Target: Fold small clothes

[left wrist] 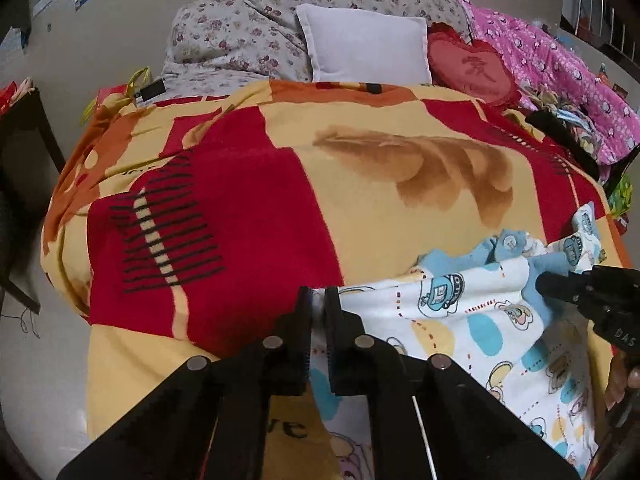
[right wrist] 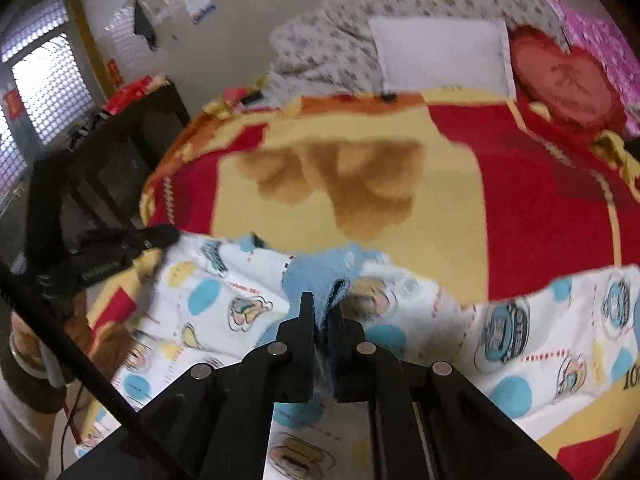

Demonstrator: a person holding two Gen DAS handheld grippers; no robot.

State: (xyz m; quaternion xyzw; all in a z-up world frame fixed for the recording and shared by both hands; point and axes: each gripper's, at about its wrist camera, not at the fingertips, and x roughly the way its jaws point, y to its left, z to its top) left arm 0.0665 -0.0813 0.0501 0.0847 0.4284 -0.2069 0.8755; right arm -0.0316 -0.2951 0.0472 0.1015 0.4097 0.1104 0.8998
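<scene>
Left gripper (left wrist: pixel 318 300): fingers clamped on the white edge of the small printed garment (left wrist: pixel 460 304). Right gripper (right wrist: pixel 326 312): fingers pinched on its blue trim. Garment lies at the near edge of the bed, on a red-and-yellow blanket (left wrist: pixel 248 200). Beyond: white pillow (left wrist: pixel 368 48), floral quilt (left wrist: pixel 248 20).

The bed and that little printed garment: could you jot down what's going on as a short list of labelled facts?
surface: red and yellow blanket on a bed
garment: white cartoon-print baby garment with blue trim, partly lifted
left gripper: shut on the garment's white edge
right gripper: shut on the blue trim
behind: white pillow, red heart cushion, floral quilt
</scene>
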